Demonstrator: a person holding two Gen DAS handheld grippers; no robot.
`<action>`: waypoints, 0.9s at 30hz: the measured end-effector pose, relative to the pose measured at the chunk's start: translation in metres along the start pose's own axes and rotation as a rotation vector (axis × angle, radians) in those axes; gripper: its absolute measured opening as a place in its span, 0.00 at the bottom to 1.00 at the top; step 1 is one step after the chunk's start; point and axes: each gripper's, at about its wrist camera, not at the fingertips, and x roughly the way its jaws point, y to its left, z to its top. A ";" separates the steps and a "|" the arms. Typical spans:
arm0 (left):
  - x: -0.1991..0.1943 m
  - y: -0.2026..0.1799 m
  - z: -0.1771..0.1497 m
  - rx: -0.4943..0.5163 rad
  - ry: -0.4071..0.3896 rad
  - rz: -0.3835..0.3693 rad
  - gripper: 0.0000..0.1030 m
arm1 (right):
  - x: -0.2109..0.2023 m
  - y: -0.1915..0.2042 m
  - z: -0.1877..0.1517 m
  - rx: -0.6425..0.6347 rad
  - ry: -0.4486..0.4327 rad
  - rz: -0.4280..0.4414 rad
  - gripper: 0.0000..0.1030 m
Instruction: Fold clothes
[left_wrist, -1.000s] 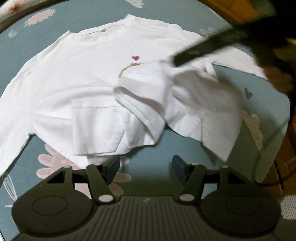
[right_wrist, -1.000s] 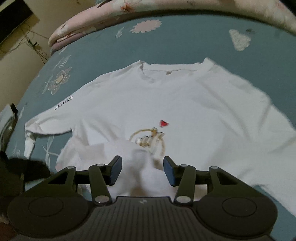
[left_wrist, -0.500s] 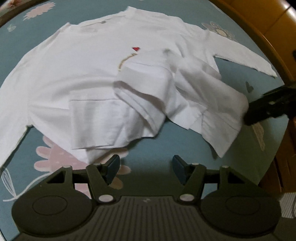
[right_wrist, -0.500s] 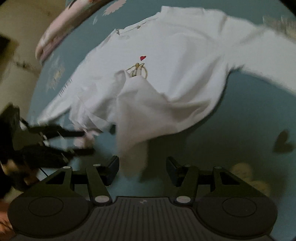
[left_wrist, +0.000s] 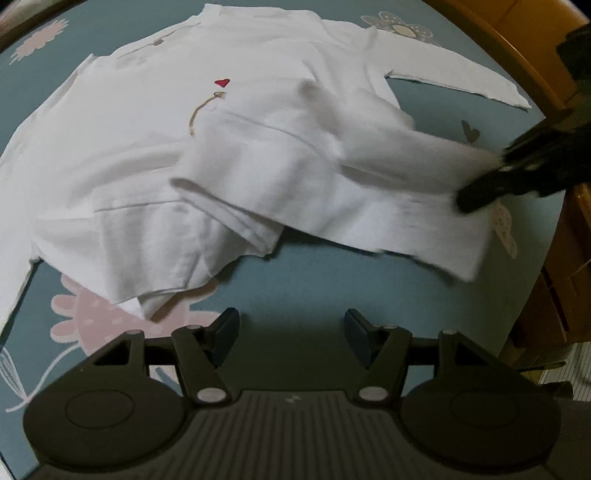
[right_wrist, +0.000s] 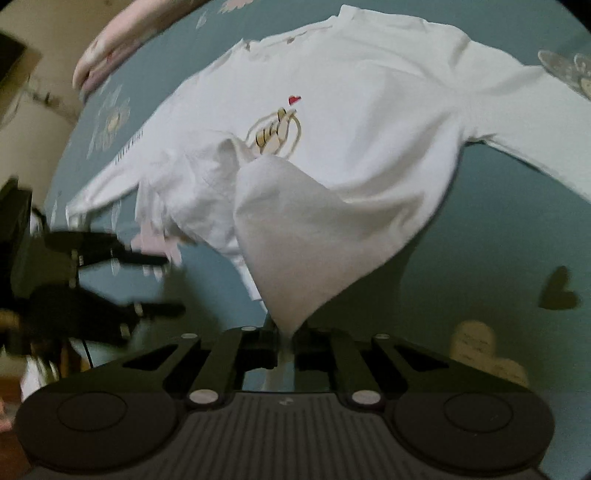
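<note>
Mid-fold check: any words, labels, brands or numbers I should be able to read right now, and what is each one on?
No text reads clearly right now.
Dark lettering on the white shirt's sleeve: too small and blurred to read.
Neck label inside the collar: too small to read.
Chest print: a picture only, a hand in a ring under a red heart, no words.
Right gripper and left gripper: only a tiny unreadable mark.

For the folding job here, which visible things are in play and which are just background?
In play:
white shirt
right tongs, shut on its hem
left tongs, open

Background:
floral bedsheet
wooden bed frame
pink pillow
</note>
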 end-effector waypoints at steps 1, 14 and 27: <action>0.000 0.001 -0.002 -0.008 0.003 0.000 0.60 | -0.006 -0.002 -0.002 -0.026 0.019 -0.015 0.07; -0.010 0.015 -0.042 -0.087 0.042 -0.044 0.60 | -0.016 -0.045 -0.021 -0.084 0.193 -0.268 0.08; 0.004 0.011 -0.049 0.065 -0.153 -0.019 0.61 | -0.015 -0.056 -0.031 -0.065 0.159 -0.274 0.39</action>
